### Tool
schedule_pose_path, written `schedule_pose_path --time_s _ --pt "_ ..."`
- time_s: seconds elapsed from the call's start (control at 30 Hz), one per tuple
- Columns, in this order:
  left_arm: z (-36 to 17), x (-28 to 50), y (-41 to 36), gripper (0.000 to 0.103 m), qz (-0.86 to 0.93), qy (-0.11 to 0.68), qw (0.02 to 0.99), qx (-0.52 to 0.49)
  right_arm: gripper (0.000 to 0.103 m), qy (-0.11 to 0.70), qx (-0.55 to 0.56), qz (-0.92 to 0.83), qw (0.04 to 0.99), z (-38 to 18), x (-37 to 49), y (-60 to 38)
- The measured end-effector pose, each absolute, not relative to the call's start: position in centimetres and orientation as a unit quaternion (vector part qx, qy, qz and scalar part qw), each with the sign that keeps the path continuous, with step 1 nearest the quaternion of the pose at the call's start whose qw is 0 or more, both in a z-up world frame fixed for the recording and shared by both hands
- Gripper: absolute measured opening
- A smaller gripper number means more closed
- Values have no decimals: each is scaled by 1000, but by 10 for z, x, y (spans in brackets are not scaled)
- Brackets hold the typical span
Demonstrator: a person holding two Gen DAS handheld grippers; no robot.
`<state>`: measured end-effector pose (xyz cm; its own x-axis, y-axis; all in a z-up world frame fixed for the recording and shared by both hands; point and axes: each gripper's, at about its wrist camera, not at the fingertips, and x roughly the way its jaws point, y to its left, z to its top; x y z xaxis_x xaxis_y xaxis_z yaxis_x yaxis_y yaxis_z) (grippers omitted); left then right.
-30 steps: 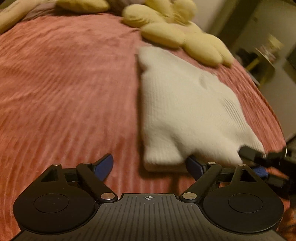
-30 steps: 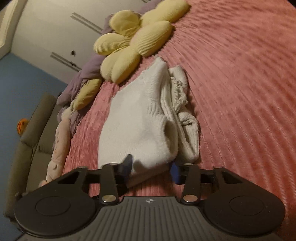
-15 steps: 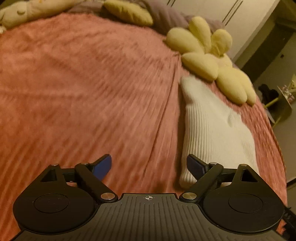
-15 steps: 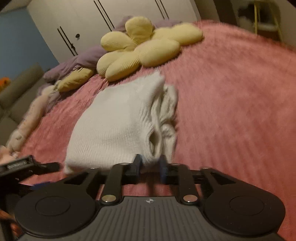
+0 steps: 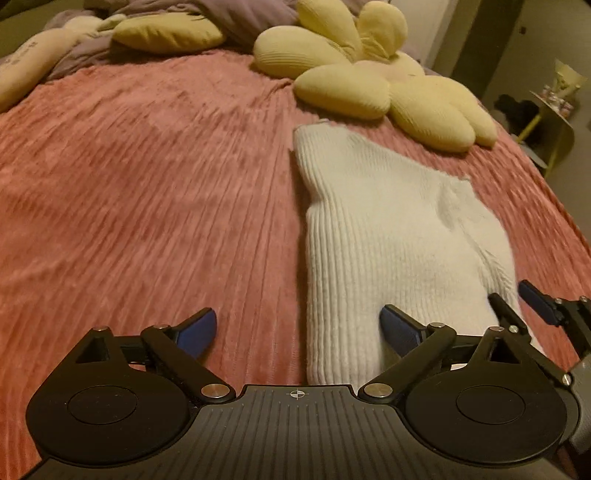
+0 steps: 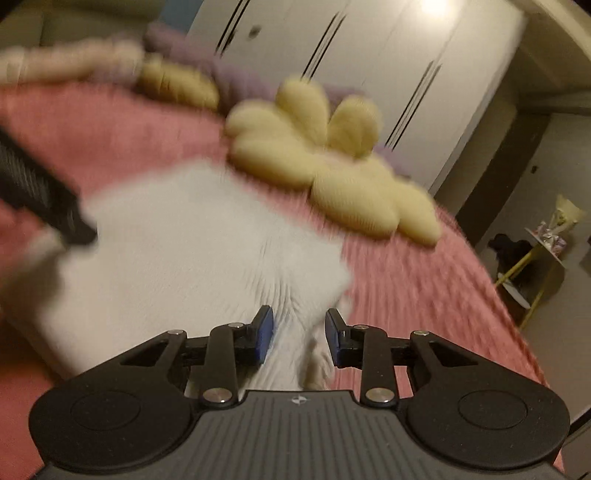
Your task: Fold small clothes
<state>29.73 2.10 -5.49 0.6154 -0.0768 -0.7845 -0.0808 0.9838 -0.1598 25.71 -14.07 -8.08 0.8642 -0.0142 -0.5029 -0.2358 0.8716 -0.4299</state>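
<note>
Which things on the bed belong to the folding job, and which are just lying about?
Job: white knit garment, left gripper with jaws opening, right gripper with jaws closing around a fold of it.
Lying about: yellow flower cushion, purple blanket, pink bedspread.

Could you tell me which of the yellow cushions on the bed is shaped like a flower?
The flower cushion beside the white sweater; the other yellow cushion, further left, is one plain oval.
</note>
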Motion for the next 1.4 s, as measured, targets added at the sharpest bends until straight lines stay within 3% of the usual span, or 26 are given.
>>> schedule_pose_path --time_s 0.4,0.53,0.6,0.7,0.9,1.1,1.13,1.17,1.27,1.4 --pt "-38 275 28 103 13 440 893 -97 32 277 -219 73 933 -62 256 -146" --pt "-38 259 24 103 15 449 889 -89 43 288 -153 74 942 -47 230 -154" --pt "-44 257 22 103 18 459 884 -85 44 305 -131 77 940 -52 219 -158" --pt "-51 256 21 103 27 466 881 -76 45 324 -137 69 934 -63 216 -158" --pt "-57 256 19 103 31 472 879 -62 61 354 -153 60 921 -66 228 -158" --pt "-49 238 16 103 40 475 877 -62 62 389 -154 61 906 -55 212 -157" --pt "-46 232 16 103 47 474 877 -60 68 399 -149 63 903 -52 207 -158" --pt "-43 225 15 103 55 473 878 -55 79 417 -139 65 896 -50 200 -158" --pt "-34 209 15 103 59 469 880 -46 97 451 -91 69 885 -46 178 -163" --pt "-21 195 12 103 47 472 880 -24 99 480 -42 68 873 -41 161 -167"
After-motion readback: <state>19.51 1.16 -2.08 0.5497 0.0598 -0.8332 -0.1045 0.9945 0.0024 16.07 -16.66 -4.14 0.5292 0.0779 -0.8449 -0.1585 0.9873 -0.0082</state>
